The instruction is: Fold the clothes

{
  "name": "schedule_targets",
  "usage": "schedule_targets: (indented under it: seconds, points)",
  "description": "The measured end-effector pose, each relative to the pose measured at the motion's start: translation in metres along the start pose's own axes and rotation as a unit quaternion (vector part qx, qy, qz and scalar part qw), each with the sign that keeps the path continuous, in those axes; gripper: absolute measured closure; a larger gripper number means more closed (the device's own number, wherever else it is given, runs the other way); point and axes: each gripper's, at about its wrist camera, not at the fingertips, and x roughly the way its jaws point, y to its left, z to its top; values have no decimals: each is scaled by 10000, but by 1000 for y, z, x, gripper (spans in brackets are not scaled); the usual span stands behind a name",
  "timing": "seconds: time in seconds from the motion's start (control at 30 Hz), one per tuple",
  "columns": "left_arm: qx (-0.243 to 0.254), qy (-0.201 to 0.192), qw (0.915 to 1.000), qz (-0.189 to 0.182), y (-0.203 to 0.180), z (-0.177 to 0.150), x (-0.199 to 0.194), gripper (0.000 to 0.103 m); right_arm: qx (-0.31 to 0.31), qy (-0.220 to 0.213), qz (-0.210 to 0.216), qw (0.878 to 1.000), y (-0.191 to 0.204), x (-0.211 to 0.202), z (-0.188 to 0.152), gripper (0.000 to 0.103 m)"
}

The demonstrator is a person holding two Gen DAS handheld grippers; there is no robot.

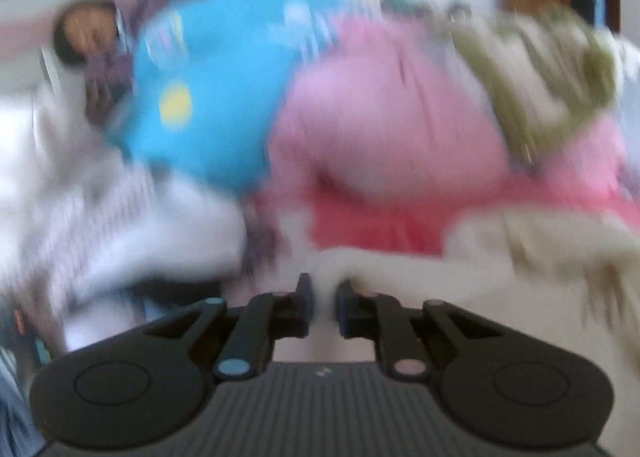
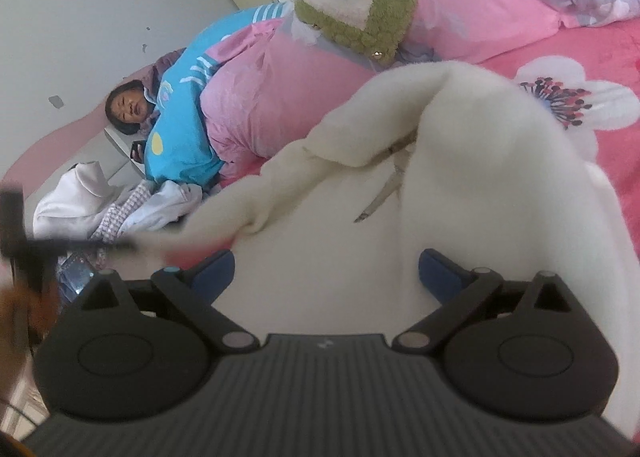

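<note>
Low over the bed, left gripper (image 1: 323,299) jaws nipped on cream garment (image 2: 320,185); right gripper (image 2: 326,269) jaws wide, empty.

A cream-white garment (image 2: 460,161) lies on a pink bedspread (image 2: 600,57) printed with white flowers, beside a turquoise garment (image 2: 180,117).

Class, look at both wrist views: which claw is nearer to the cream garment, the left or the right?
Left. The left claw is nearly shut, pinching an edge of the cream garment. The right claw is open with the fabric lying between its fingers, not gripped.
</note>
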Motion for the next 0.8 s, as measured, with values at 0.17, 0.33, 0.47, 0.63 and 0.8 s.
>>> schedule_targets:
  seconds: [0.17, 0.33, 0.47, 0.63, 0.8]
  points:
    - [512, -710, 9955, 357, -42, 47, 28, 86, -102, 66, -80, 9999, 2, 4, -1, 4]
    - [499, -484, 9964, 489, -64, 43, 96, 36, -237, 183, -175, 9994, 5, 10, -2, 1]
    - [433, 406, 9982, 78, -70, -1, 142, 13, -299, 214, -212, 9991, 7, 11, -2, 1]
    - [88, 496, 9980, -374, -43, -33, 102, 10, -329, 252, -234, 9989, 8, 11, -2, 1]
    - [-399, 431, 9931, -1015, -12, -59, 40, 6, -287, 256, -244, 9990, 11, 7, -2, 1]
